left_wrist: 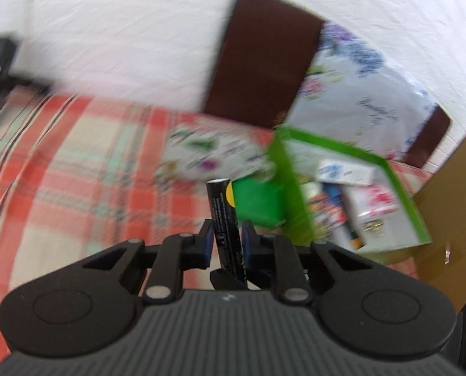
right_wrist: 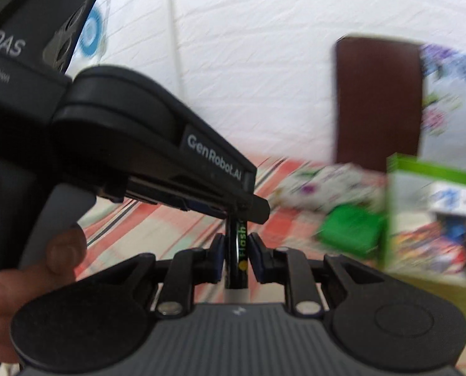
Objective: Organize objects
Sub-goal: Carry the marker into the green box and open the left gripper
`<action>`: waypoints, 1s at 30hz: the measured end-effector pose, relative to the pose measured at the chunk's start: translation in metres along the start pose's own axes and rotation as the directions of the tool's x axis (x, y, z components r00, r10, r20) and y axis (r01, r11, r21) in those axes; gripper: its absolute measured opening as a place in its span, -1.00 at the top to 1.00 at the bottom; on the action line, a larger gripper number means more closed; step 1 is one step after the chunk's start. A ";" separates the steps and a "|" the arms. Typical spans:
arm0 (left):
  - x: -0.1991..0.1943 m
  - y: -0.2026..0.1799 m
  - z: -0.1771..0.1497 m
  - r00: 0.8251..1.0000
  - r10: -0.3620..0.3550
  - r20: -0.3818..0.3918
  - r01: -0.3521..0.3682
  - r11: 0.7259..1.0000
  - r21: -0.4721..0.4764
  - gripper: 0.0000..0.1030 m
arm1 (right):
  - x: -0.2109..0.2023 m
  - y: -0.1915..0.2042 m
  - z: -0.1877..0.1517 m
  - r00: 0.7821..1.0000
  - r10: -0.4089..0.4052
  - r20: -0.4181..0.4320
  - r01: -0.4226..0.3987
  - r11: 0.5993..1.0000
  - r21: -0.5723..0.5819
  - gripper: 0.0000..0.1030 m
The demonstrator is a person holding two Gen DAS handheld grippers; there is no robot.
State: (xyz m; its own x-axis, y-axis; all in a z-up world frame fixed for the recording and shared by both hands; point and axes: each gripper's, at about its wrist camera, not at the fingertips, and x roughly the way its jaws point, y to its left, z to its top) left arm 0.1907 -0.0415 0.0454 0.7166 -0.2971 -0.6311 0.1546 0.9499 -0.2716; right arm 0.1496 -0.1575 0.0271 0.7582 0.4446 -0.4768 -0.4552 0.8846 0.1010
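Note:
A black tube with a yellow spot [left_wrist: 223, 219] stands upright between the pads of my left gripper [left_wrist: 225, 235], which is shut on it. In the right wrist view the same black tube [right_wrist: 237, 250], lettered in green and yellow, sits between the pads of my right gripper [right_wrist: 236, 252], which looks closed on its lower part. The left gripper's body [right_wrist: 157, 144] crosses that view from the left and reaches the tube's top. Both grippers hover above a red checked cloth [left_wrist: 76, 172]. A green box [left_wrist: 352, 194] holding several packets lies to the right.
A flat green packet [left_wrist: 258, 203] and a floral white packet [left_wrist: 211, 153] lie beside the green box. A dark brown chair back [left_wrist: 261, 56] with a floral cover stands behind, against a white wall. A cardboard box [left_wrist: 452, 206] is at far right.

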 end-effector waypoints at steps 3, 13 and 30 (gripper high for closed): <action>0.009 -0.039 0.015 0.999 -0.033 0.019 0.031 0.996 0.079 0.60 | -0.015 -0.027 0.012 0.996 -0.066 0.060 0.065 0.998 0.023 0.65; 0.067 -0.135 0.040 0.992 -0.123 -0.008 0.121 0.963 0.241 0.54 | -0.034 -0.114 0.019 0.950 -0.278 0.144 0.268 0.960 0.084 0.65; 0.082 -0.124 0.012 0.994 0.104 -0.016 -0.096 0.961 0.260 -0.03 | -0.029 -0.154 -0.024 0.934 -0.353 0.057 0.331 0.914 0.233 0.29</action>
State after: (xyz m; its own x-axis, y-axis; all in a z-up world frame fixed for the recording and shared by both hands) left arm 0.2381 -0.1826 0.0360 0.7178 -0.1982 -0.6675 0.2561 0.9666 -0.0116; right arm 0.1864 -0.3102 0.0051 0.8953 0.1110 -0.4314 -0.0563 0.9889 0.1376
